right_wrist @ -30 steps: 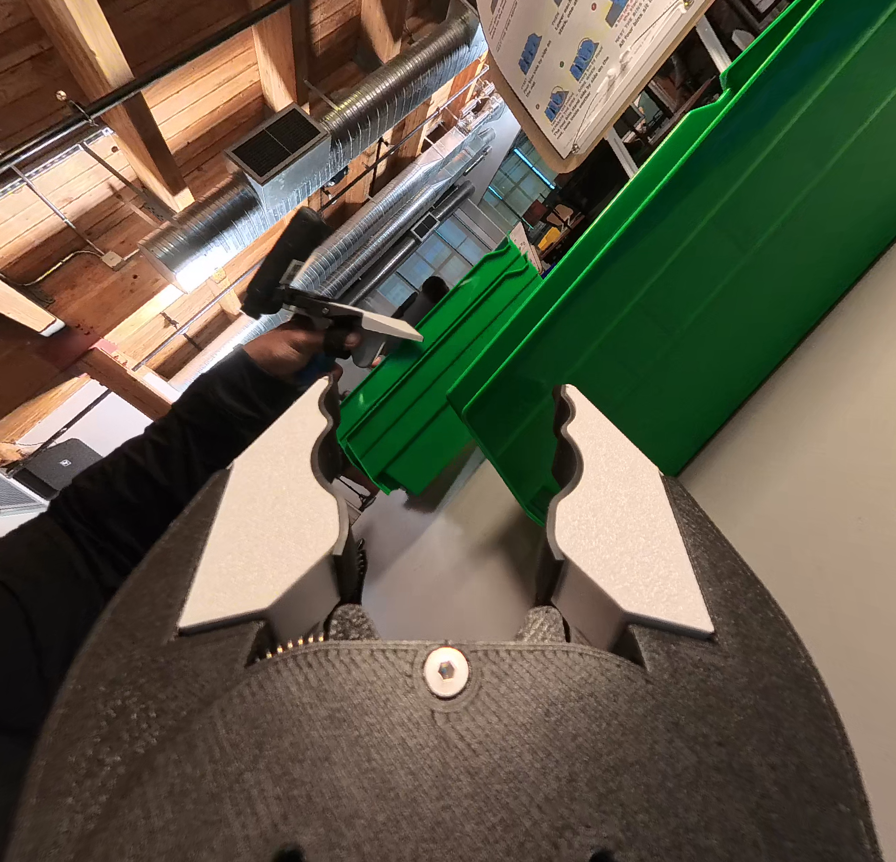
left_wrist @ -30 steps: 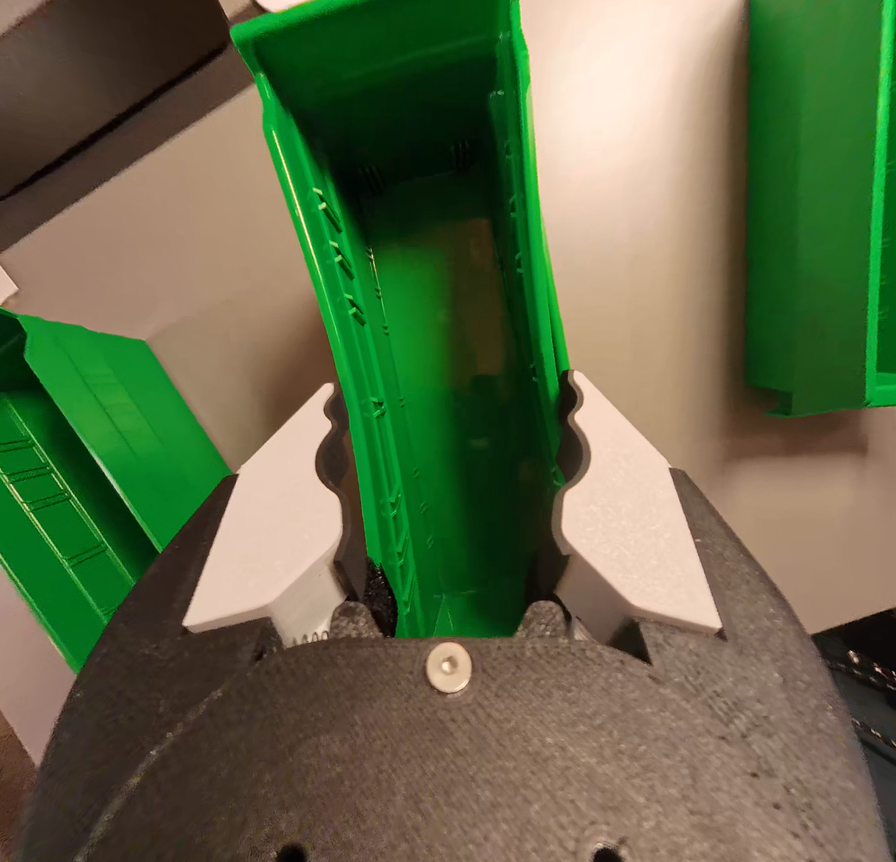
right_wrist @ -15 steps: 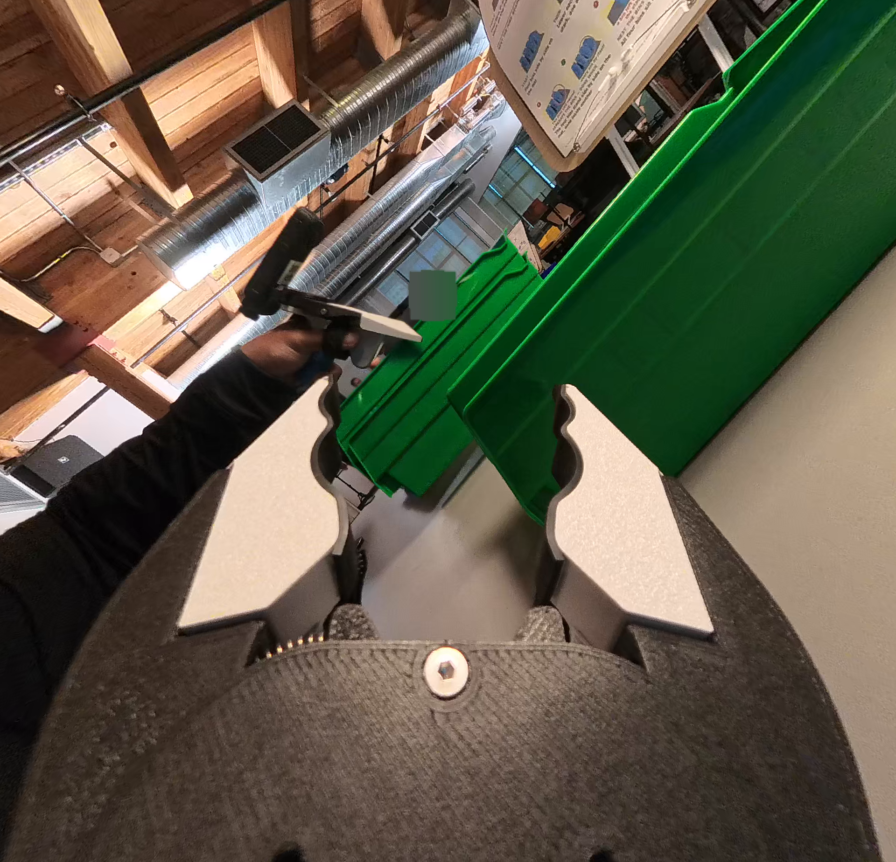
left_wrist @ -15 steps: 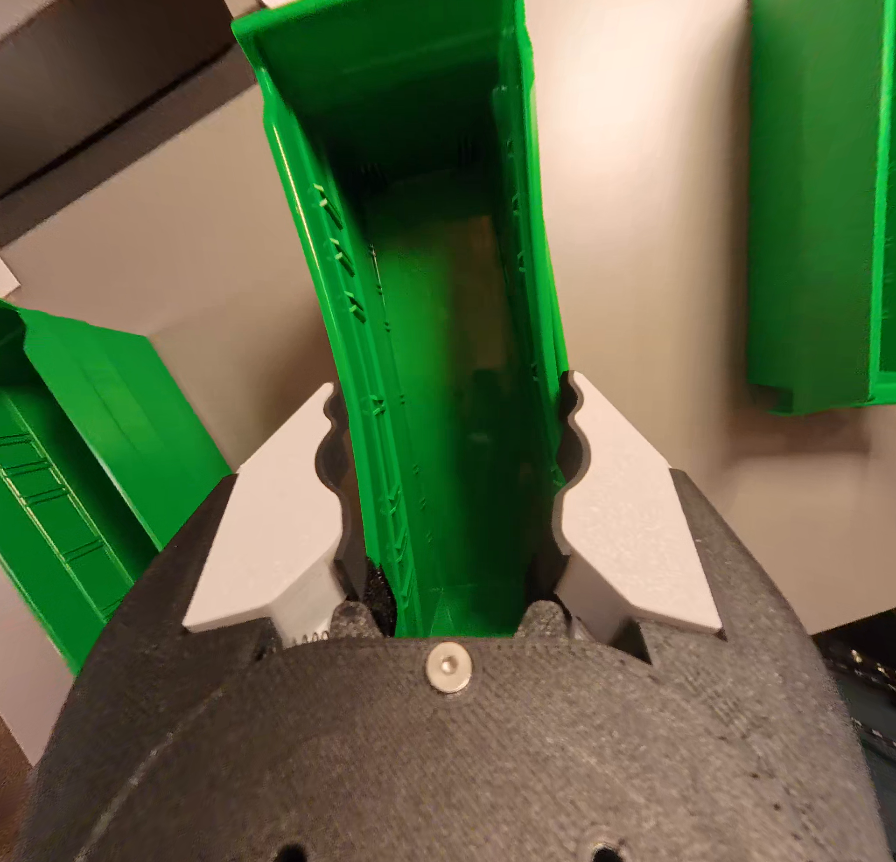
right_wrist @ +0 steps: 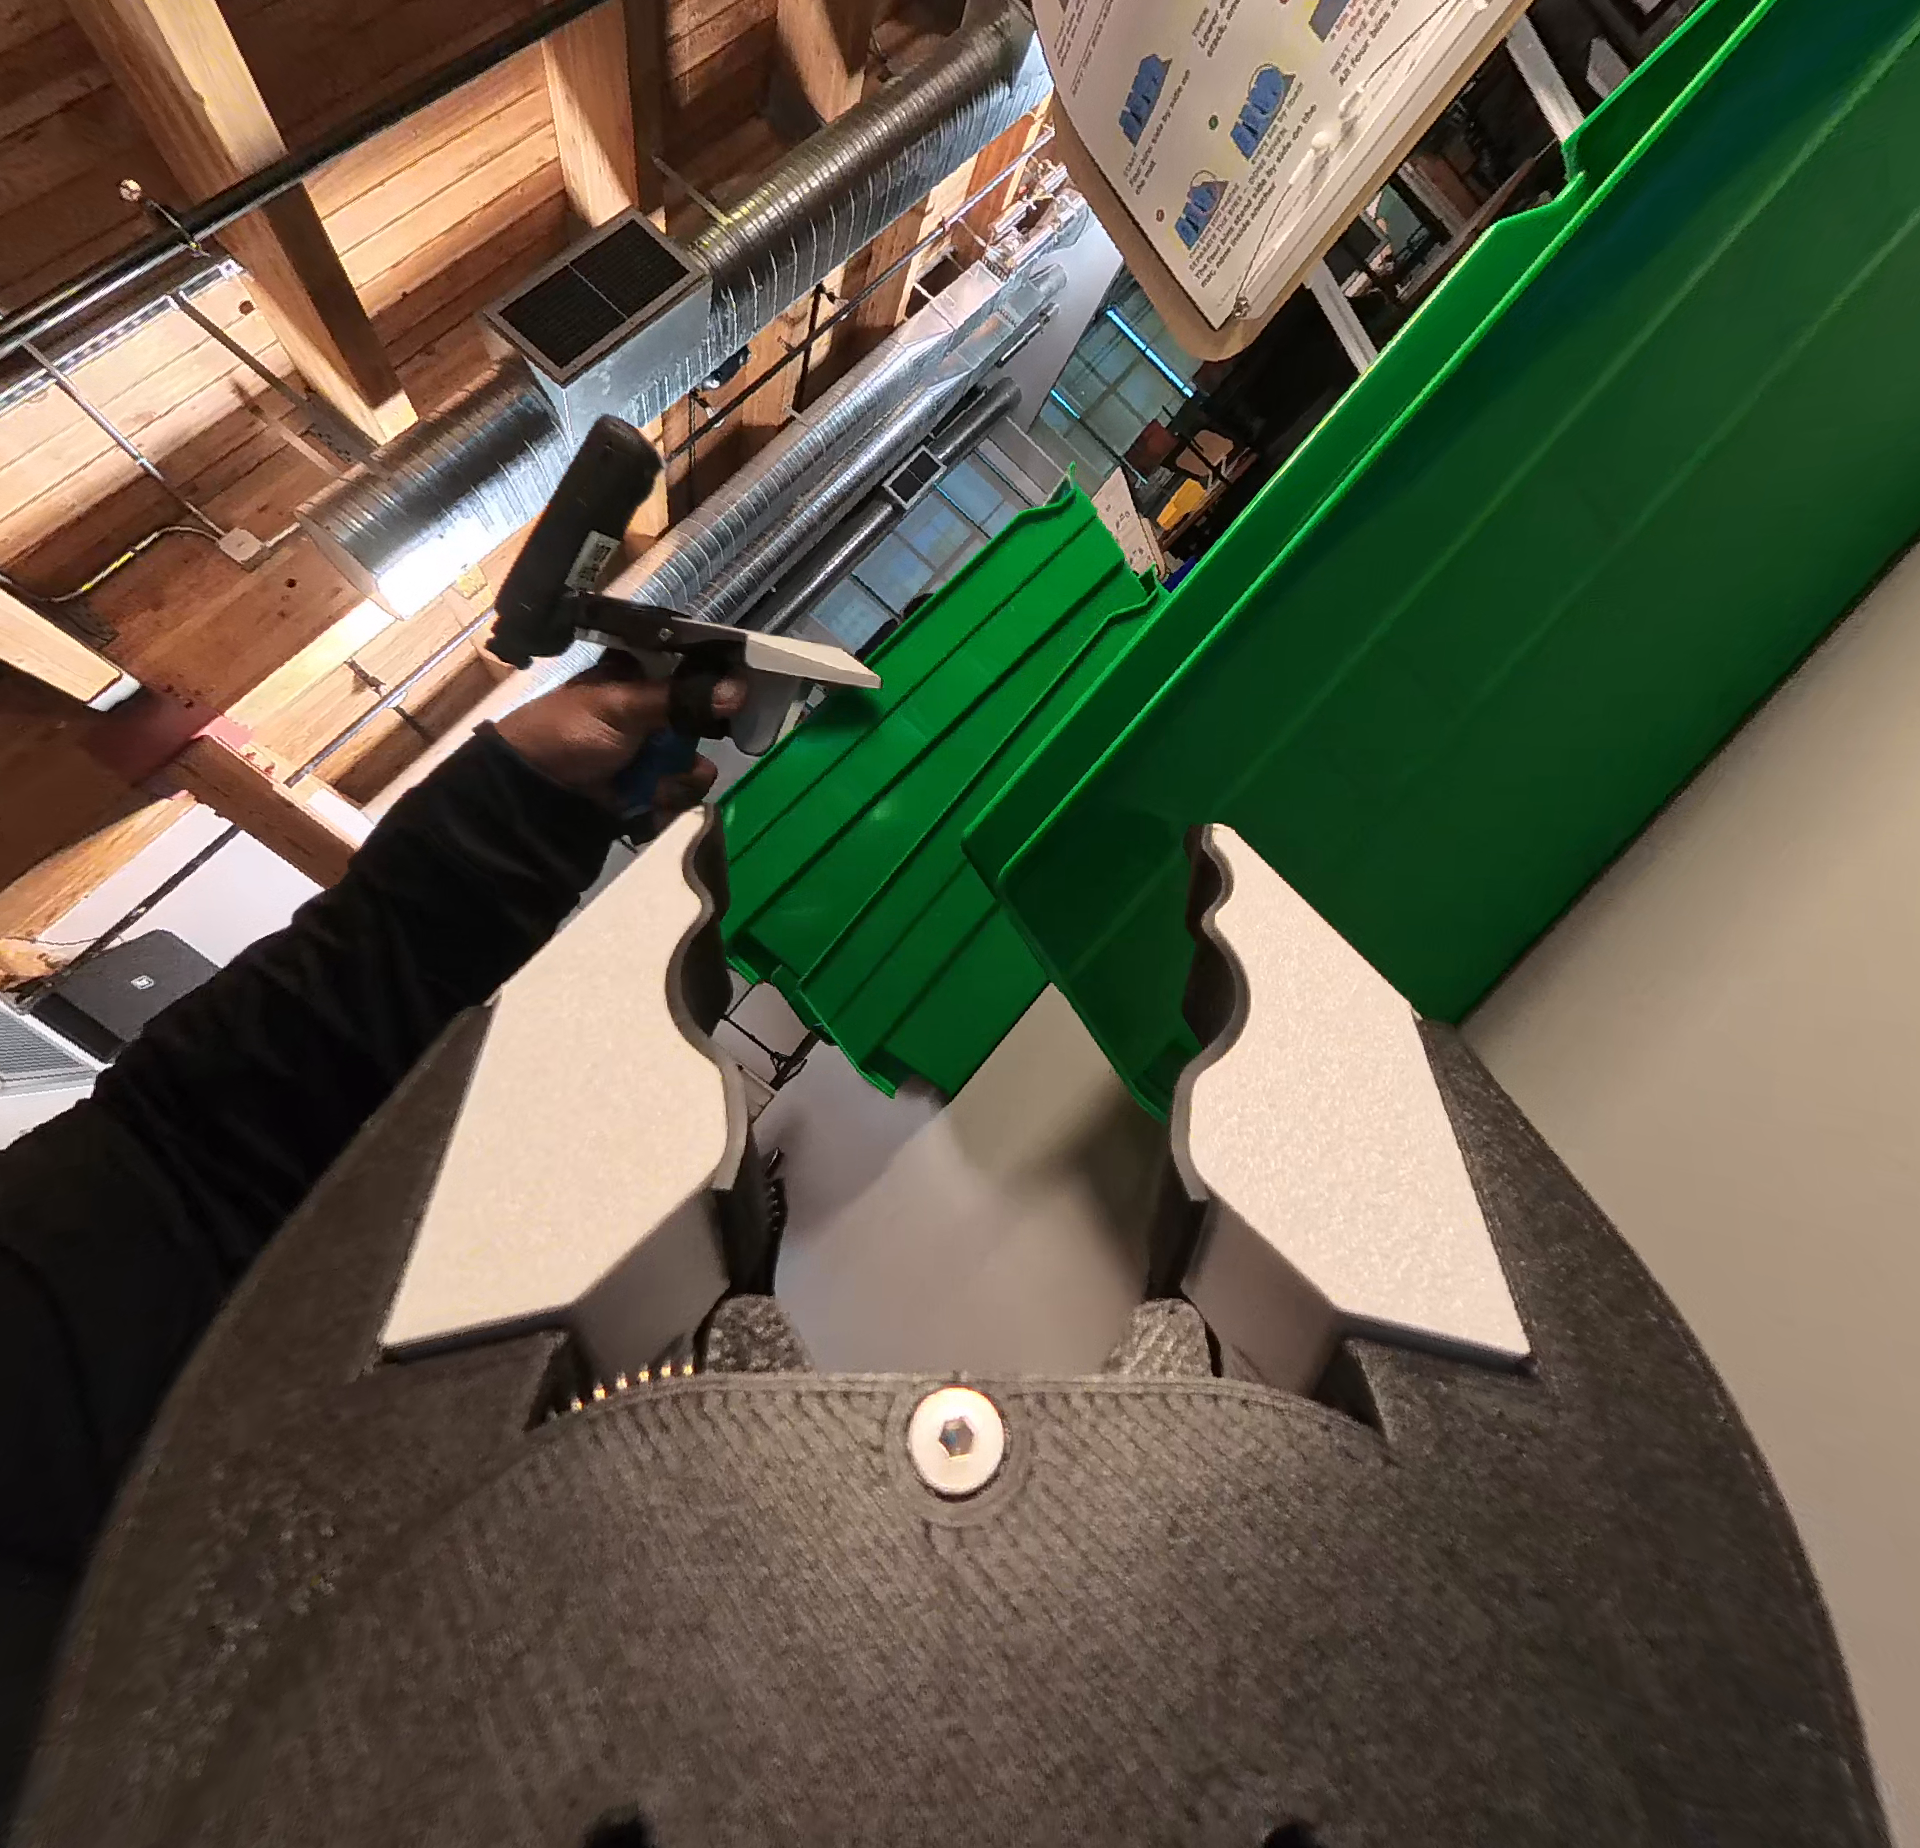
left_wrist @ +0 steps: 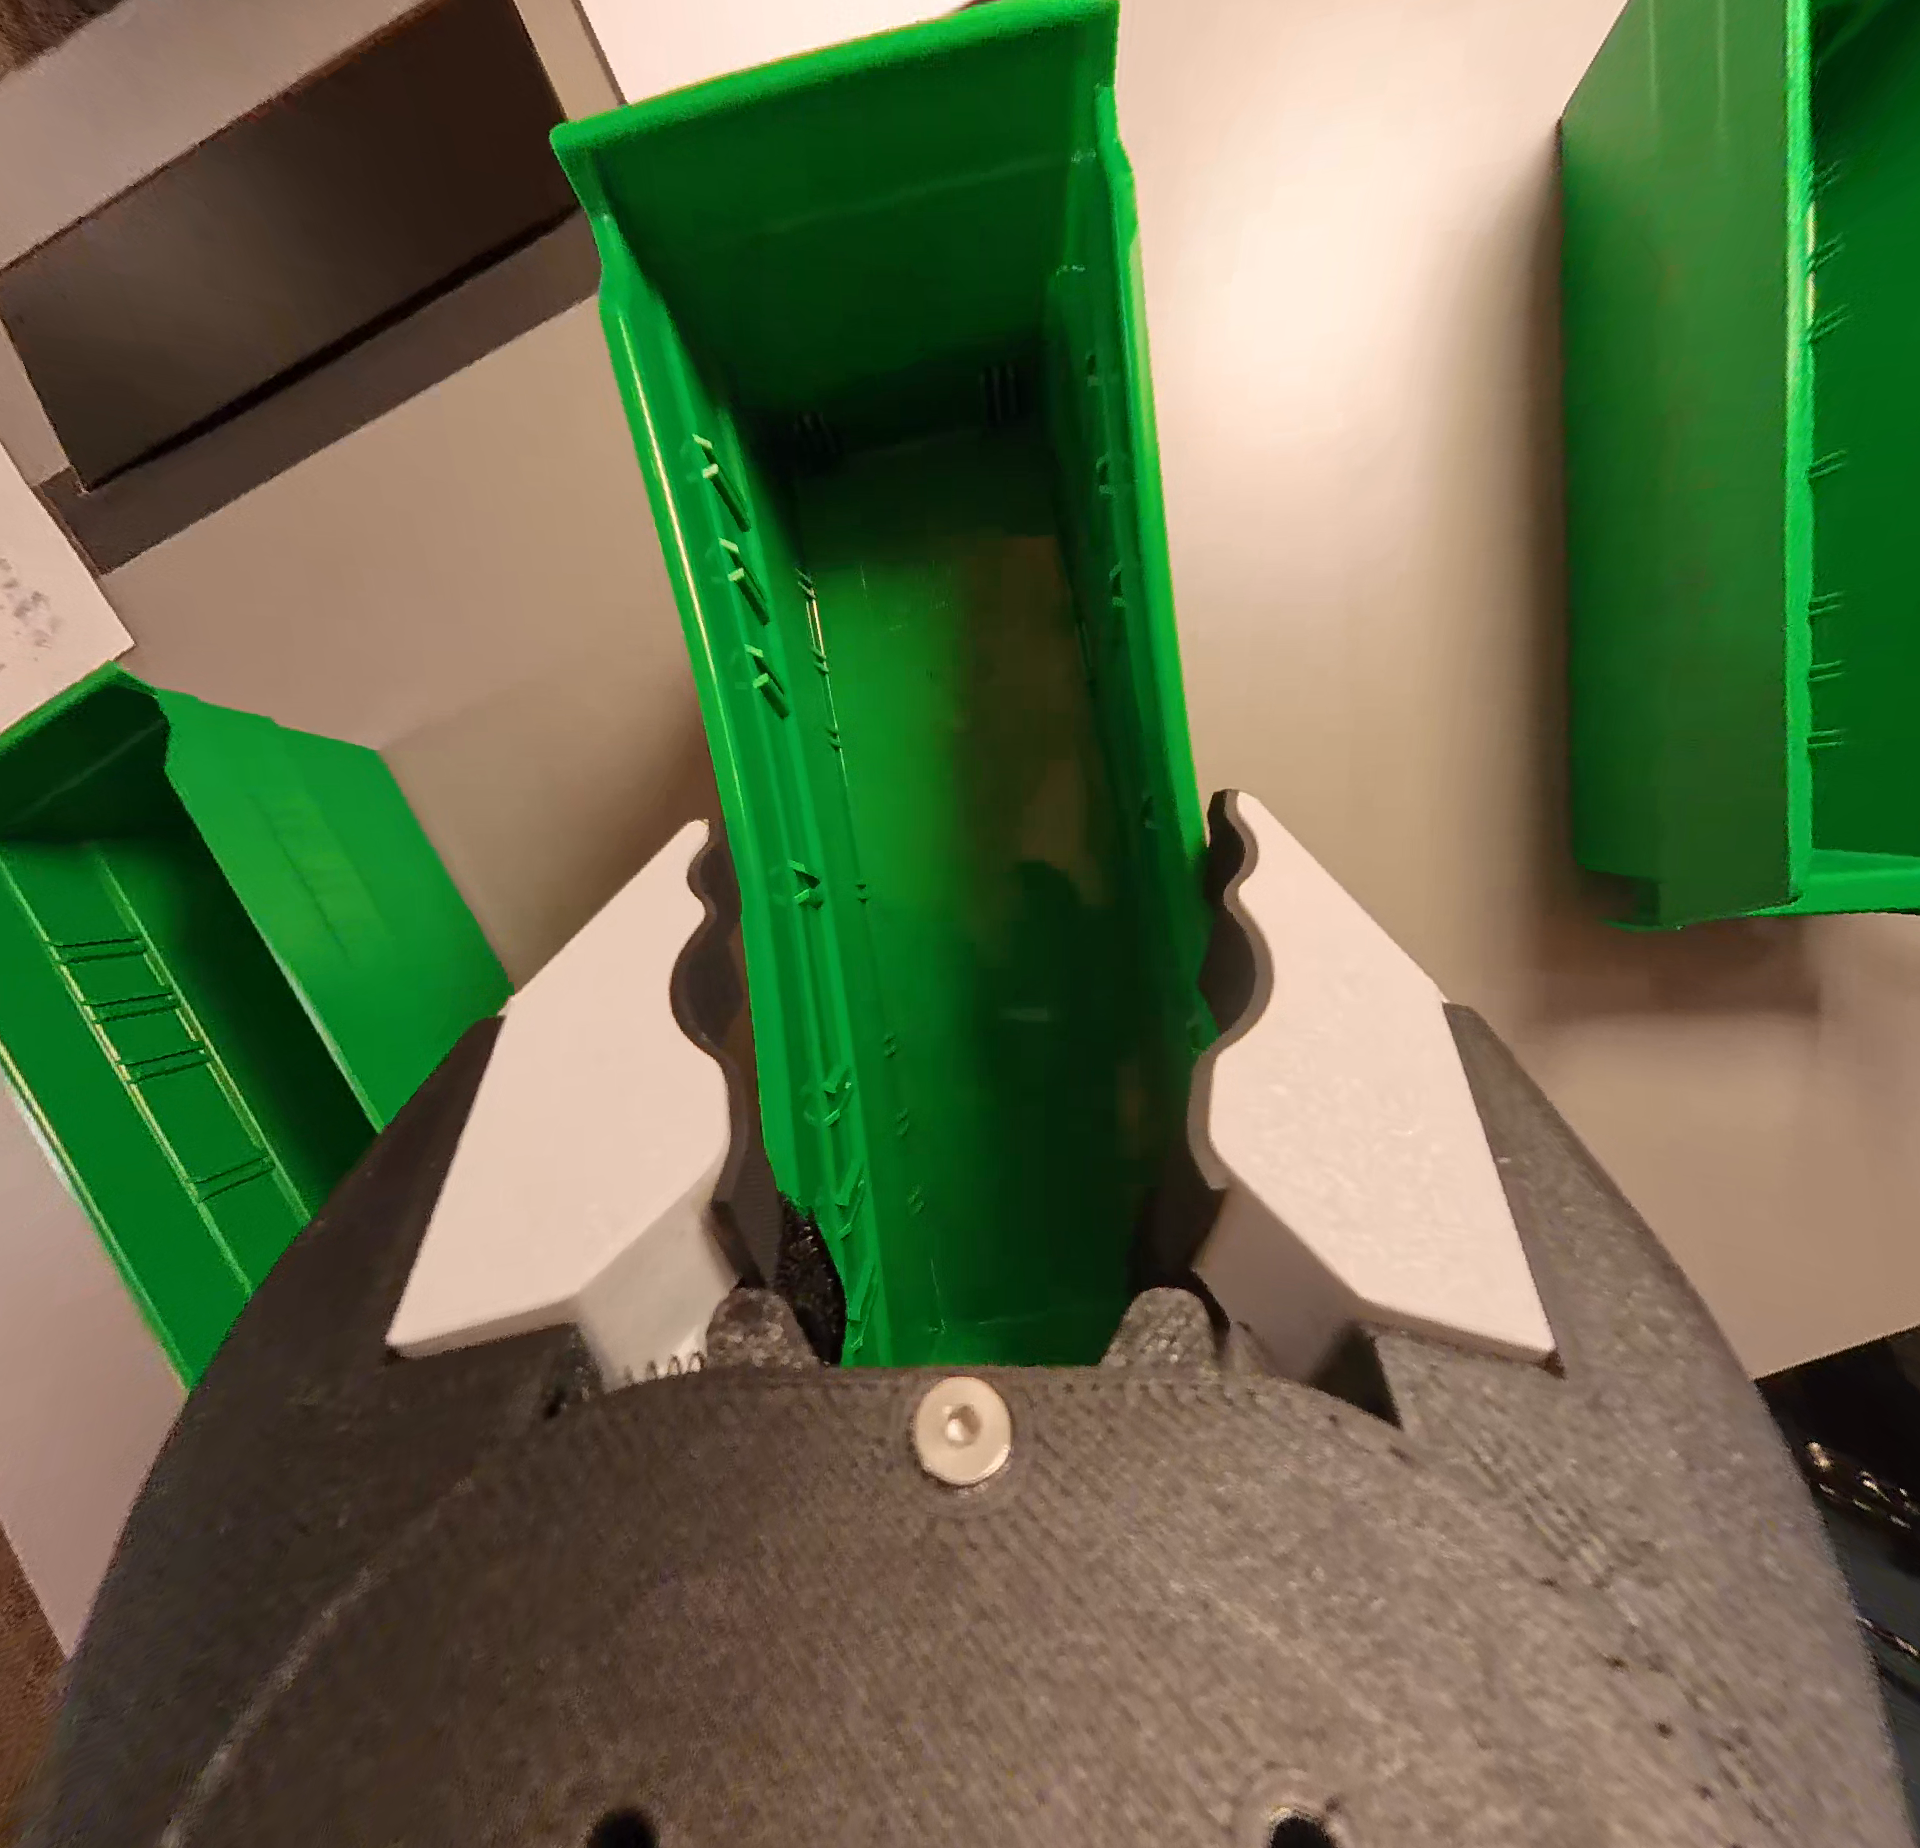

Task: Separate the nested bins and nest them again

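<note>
Carrying the held bin over the table, we are gripping it with the left claw, whose pads are pressing on its two long walls near one end. Its long axis is running straight away from that claw, open top facing the camera, far end tilting out over bare table. The right bin is lying well apart to the right, roughly parallel to the held one. The left bin is sitting below and to the left, nearer the claw. We are judging either one a possible nest, so the coming move is turning on swinging the far end sideways and lining up the long axes. A dark box is crowding the far left, while the middle is offering room. The right claw is waiting low over the table, wide open and gripping nothing, with a bin's corner just beside its right finger.
</note>
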The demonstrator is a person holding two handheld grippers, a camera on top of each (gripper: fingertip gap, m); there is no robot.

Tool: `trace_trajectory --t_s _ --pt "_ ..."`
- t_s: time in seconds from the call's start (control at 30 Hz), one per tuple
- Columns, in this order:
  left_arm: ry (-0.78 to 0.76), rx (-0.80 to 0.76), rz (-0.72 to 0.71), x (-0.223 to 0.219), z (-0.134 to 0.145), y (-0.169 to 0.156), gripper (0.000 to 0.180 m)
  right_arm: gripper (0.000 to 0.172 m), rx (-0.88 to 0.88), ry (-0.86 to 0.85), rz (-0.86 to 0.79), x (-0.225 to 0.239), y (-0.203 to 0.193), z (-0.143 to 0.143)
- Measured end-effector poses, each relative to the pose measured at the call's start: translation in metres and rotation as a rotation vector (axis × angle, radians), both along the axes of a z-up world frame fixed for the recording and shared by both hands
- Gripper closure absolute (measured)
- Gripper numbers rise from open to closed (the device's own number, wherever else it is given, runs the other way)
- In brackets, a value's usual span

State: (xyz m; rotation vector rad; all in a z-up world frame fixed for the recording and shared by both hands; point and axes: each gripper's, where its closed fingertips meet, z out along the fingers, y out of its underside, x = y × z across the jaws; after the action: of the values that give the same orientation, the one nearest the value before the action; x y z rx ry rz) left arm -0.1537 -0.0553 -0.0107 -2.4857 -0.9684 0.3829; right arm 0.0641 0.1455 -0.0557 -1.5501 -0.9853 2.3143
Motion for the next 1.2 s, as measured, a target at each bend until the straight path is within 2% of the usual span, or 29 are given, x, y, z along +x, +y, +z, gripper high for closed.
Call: trace_trajectory --t_s 0.17,0.33,0.47,0.57,0.77,1.2 --pt "0.064 0.026 0.004 -0.006 0.032 0.003 0.090 0.083 -0.002 0.000 0.001 0.000 0.000 0.000" --pt "0.148 0.055 -0.007 -0.005 0.080 0.011 0.089 0.083 0.000 -0.001 -0.001 0.000 0.000 0.000" --pt "0.185 0.099 -0.051 0.011 0.116 0.032 0.088 0.083 0.008 -0.004 -0.004 0.000 -0.001 0.000" --pt "0.165 0.144 -0.099 0.033 0.124 0.055 0.088 0.083 0.008 -0.005 -0.005 0.000 -0.001 -0.001" --pt "0.022 0.232 -0.120 0.063 0.084 0.089 0.088 0.082 -0.009 -0.002 0.004 0.001 0.000 0.000" --pt "-0.057 0.185 -0.055 0.051 -0.016 0.128 0.085 0.083 -0.009 -0.014 0.008 0.001 0.000 -0.002"
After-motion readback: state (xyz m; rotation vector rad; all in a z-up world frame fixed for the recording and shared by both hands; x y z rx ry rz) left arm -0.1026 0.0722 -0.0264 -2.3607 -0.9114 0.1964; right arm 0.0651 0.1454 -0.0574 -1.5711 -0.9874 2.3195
